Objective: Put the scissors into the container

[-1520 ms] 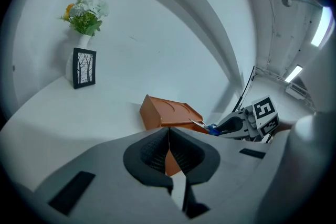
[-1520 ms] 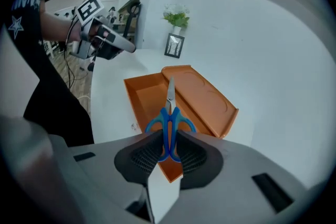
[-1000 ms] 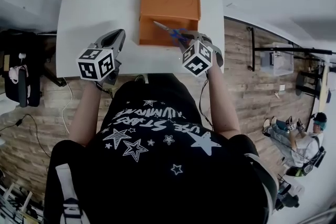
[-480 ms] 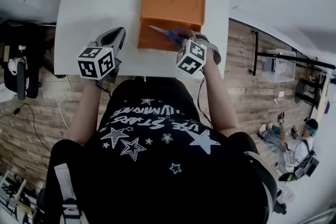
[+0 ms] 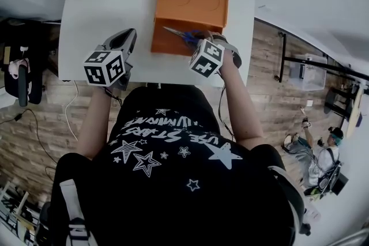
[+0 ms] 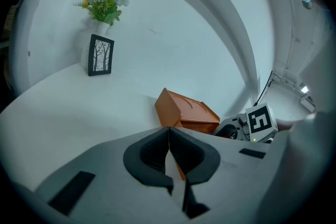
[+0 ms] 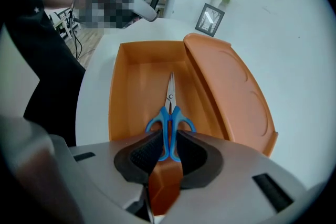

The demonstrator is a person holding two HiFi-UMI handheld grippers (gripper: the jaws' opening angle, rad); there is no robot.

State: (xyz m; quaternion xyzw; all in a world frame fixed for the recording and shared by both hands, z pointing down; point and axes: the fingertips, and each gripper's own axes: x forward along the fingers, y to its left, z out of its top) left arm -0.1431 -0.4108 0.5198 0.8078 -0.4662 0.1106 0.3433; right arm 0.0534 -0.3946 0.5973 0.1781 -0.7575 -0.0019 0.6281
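Item: scissors [image 7: 170, 113]. Handles pinched in my right gripper [image 7: 167, 150], blades pointing ahead of jaws over open container [image 7: 128, 81]. I judge: lower close to floor, then release. Left gripper [image 6: 169, 150]: pressed together, empty.

1. Left claw [image 6: 168, 134]: seen from behind, its two dark pads are pressed together along a straight seam, with nothing between them.
2. Worktop [image 6: 68, 113]: a white surface running from the claw to the wall [image 6: 173, 23].
3. Container [image 6: 181, 112]: an orange box standing on the worktop just beyond the claw tips, its lid bearing a curved groove.
4. Marker cube [image 6: 261, 120]: white with a black square pattern, right of the container, with a dark housing beside it.
5. Picture frame [image 6: 101, 55]: black, upright against the wall at left, showing bare trees.
6. Flowers [image 6: 105, 2]: a yellow, white and green bunch in a pale vase [image 6: 101, 29] directly behind the frame.
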